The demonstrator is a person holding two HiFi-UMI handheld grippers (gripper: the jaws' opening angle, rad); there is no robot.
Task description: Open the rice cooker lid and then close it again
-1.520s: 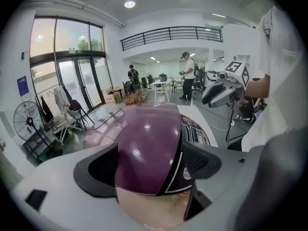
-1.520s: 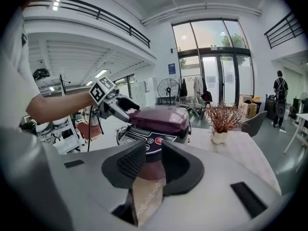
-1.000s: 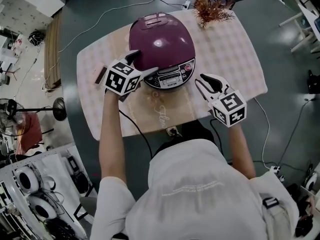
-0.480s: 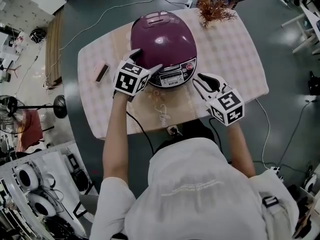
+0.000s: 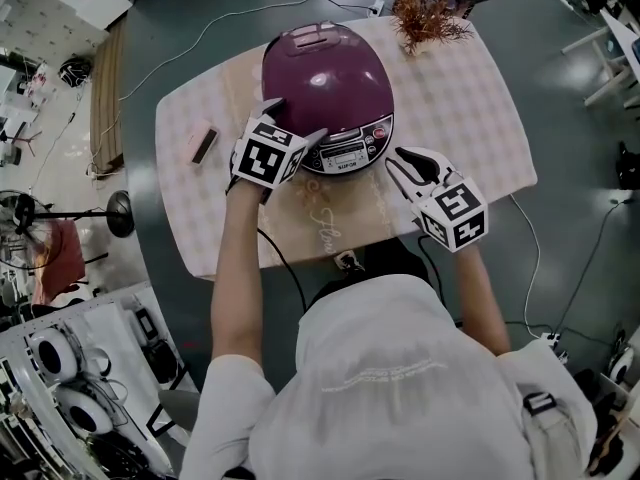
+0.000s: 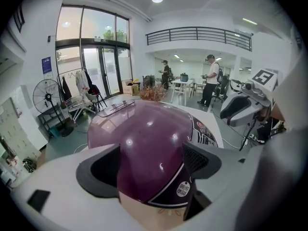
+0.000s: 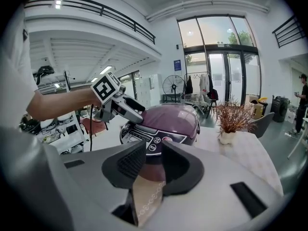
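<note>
Left gripper has its jaws spread wide, with the purple rice cooker and its shut lid bulging between them, probably lining up on the front latch. Right gripper hovers with jaws slightly apart and empty, the control panel ahead of them, leaving room.

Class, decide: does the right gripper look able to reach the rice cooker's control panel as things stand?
Probably yes: the right gripper points at the control panel, jaws empty, with only open table between them.

The left tool, jaws wide apart, faces the glossy dome of the shut purple rice cooker.
</note>
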